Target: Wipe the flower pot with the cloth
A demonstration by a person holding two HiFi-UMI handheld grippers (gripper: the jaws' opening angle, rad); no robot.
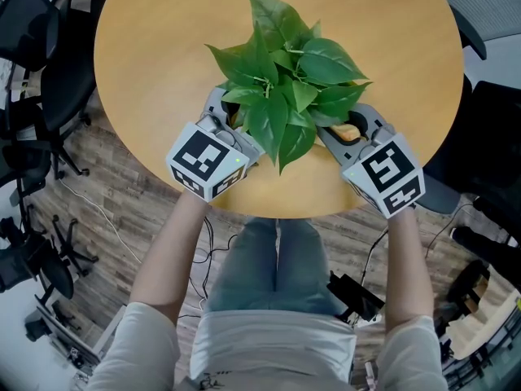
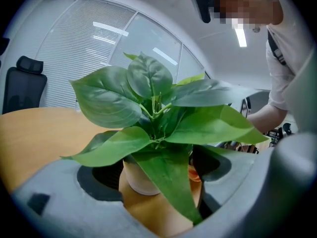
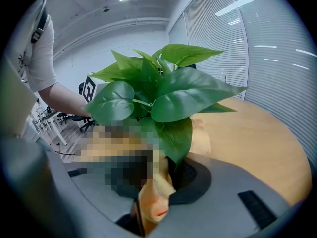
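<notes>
A leafy green plant (image 1: 285, 80) stands in a pale pot (image 2: 141, 178) near the front edge of the round wooden table (image 1: 163, 39). In the head view the leaves hide most of the pot. My left gripper (image 1: 232, 122) reaches in from the pot's left. Its jaws are wide apart, and in the left gripper view the pot sits between them (image 2: 158, 168). My right gripper (image 1: 346, 130) is at the pot's right, shut on an orange cloth (image 3: 151, 202). The cloth is close against the pot's side, and it also shows as an orange cloth (image 2: 195, 175) behind a hanging leaf.
Black office chairs (image 1: 32, 72) stand on the wood floor to the left, with cables trailing under the table. Another dark chair (image 1: 496, 129) is at the right. The person's legs are under the near table edge. The far half of the tabletop is bare wood.
</notes>
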